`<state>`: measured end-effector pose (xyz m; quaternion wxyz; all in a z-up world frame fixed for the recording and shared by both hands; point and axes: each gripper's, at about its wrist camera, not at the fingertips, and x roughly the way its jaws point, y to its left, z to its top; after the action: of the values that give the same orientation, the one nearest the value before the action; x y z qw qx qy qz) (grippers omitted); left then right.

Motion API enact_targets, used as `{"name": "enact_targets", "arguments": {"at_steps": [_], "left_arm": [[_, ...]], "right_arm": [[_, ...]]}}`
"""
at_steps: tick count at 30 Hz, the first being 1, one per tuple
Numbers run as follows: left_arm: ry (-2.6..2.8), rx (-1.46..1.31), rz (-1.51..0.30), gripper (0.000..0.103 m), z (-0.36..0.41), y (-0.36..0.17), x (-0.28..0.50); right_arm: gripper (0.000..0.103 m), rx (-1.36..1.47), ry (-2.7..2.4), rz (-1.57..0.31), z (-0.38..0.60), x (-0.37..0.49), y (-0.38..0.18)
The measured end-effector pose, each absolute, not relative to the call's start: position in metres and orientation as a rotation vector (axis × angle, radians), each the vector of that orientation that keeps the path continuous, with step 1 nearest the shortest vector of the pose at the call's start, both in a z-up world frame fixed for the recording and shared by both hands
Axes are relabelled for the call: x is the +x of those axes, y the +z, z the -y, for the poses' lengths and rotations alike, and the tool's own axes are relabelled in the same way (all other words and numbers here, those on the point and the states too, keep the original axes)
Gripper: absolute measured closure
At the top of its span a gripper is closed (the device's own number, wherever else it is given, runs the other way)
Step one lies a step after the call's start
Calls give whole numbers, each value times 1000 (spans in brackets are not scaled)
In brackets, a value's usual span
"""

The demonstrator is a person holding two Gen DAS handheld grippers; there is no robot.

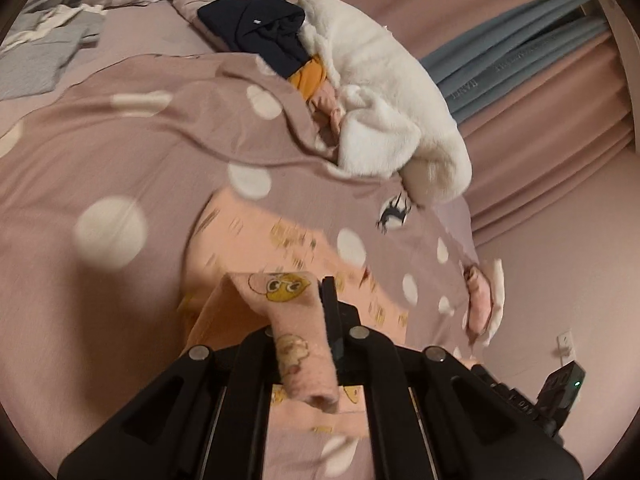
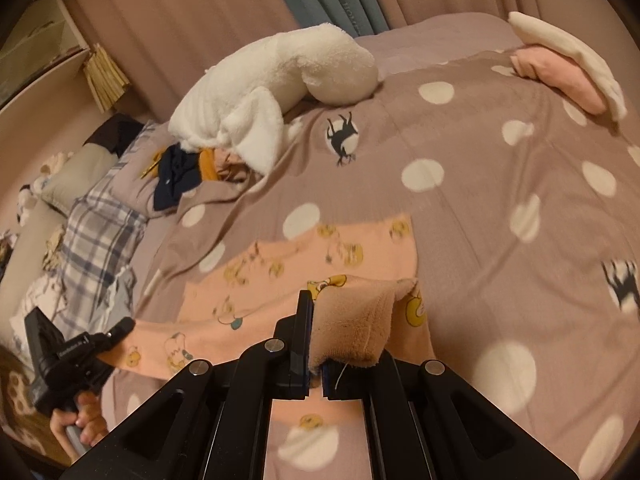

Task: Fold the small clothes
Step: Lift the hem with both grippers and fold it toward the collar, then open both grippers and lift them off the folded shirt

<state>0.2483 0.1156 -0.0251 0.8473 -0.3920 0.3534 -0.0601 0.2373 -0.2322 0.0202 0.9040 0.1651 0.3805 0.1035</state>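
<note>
A bed fills the room here, covered by a mauve quilt [image 2: 480, 184] with white dots and a few black horse motifs, and pink curtains [image 1: 532, 92] hang behind it. Spread on the quilt near the front edge lies the garment [image 2: 304, 264]: a small peach-pink fleece piece printed with yellow cartoon faces, soft and slightly fuzzy, its body lying mostly flat while both near corners are lifted.

The left gripper [image 1: 316, 320] is closed tight on one corner of it; the cloth stands up between the fingers and curls back over the gripper body, showing a yellow face on the printed side. The right gripper [image 2: 316, 336] is likewise clamped on the other corner, where a thick fold bulges out to the right of the dark finger [image 2: 304, 320], its plain tan underside turned up. In the right wrist view the left gripper shows at the lower left, held in a hand [image 2: 80, 420], with the cloth stretched from it along the near hem.

Farther up the bed sits a white plush robe [image 1: 380, 92] heaped beside a navy garment [image 1: 264, 28] and something mustard-yellow. A folded pink and white pile [image 2: 568, 68] rests near the far edge. A plaid pillow [image 2: 104, 232] lies at the head.
</note>
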Motion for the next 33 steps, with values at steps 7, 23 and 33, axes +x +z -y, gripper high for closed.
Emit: {"name": "enact_targets", "arguments": {"at_steps": [7, 23, 33], "left_arm": [[78, -976, -844, 24, -141, -61, 312], [11, -593, -985, 7, -108, -78, 220], [-79, -611, -1026, 6, -89, -122, 151]], "right_arm": [[53, 463, 71, -954, 253, 322, -23], [26, 378, 159, -991, 240, 238, -41], [26, 486, 250, -990, 239, 173, -74]]}}
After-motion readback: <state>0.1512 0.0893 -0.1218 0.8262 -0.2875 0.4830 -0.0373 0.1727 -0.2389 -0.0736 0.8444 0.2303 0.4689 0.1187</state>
